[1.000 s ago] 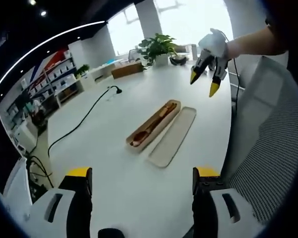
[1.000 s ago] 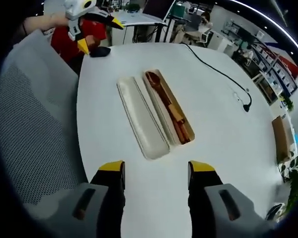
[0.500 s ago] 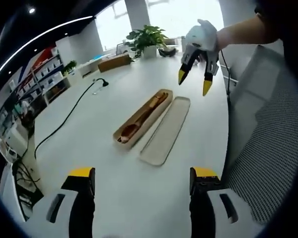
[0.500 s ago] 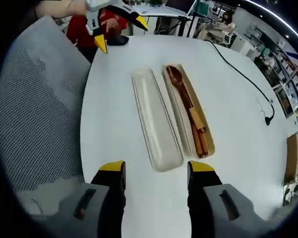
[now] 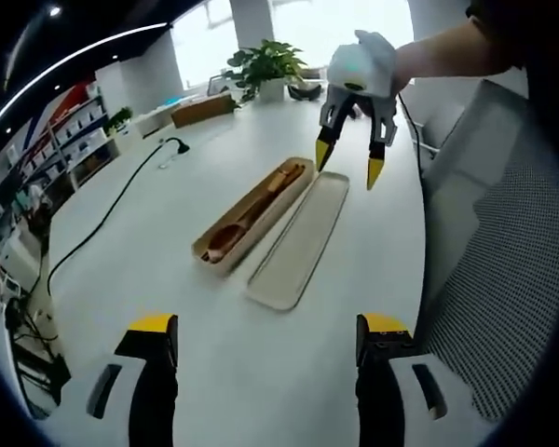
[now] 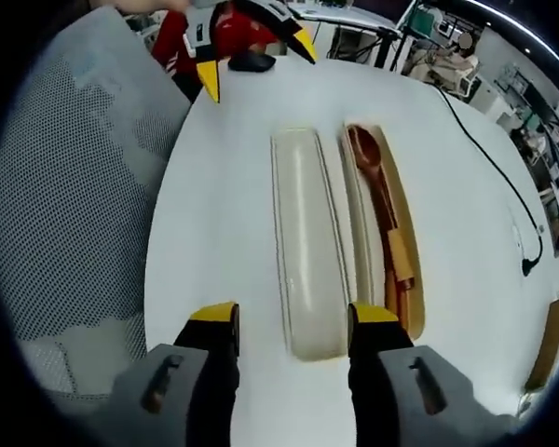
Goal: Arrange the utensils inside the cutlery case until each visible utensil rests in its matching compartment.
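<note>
An open cutlery case (image 6: 389, 237) holding a wooden spoon (image 6: 374, 172) lies on a white table (image 6: 233, 186), its lid (image 6: 307, 242) just beside it. The right gripper (image 5: 347, 160) hovers over the case's far end, jaws parted and empty; the left gripper (image 5: 265, 340) is likewise spread, holding nothing.

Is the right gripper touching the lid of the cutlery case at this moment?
Apart. In the left gripper view, the right gripper hangs open above the far end of the lid, with white table visible under its yellow tips.
</note>
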`<state>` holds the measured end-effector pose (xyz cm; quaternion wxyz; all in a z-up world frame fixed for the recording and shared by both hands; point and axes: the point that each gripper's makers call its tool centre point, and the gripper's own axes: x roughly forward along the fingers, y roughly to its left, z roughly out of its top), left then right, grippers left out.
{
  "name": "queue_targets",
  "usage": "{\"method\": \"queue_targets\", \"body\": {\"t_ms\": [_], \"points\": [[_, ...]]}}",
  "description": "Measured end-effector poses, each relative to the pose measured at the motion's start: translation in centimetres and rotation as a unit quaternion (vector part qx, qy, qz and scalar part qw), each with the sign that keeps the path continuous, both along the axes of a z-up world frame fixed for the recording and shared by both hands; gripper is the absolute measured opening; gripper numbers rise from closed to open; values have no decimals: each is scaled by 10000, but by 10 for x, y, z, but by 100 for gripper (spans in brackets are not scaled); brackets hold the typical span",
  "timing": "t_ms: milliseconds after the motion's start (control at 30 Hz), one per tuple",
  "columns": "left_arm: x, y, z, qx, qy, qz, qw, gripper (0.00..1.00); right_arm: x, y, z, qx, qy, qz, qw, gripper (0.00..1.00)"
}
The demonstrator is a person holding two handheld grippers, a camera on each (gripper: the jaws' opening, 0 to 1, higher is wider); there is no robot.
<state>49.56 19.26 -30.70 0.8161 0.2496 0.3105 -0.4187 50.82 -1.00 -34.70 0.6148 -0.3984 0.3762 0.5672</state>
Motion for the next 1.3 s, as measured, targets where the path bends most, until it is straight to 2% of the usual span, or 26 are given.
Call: {"method": "queue_targets", "body": {"t_ms": [833,967,1100,1167,1233,1300], "points": [[-11,2,-7,67,118,18,9999,81,7,16,-16,-279,110,561,9980,45],[-12,3,-7,82,116,11,9999,81,8,16,-21,-433,114,714,9964,45],[-12,4,-7,127,97,-11,9999,81,12,17,-21,-436,212,658,9967,45],[-12,4,-7,140,90,-25,9999,81,8,16,-22,-448,378,613,9964,42],[-12,4,-9,175,88,-41,9998,81,11,16,-22,-430,299,681,9963,41],[-11,3,-9,181,81,-61,9998,81,10,16,-20,-440,303,643,9965,36]]}}
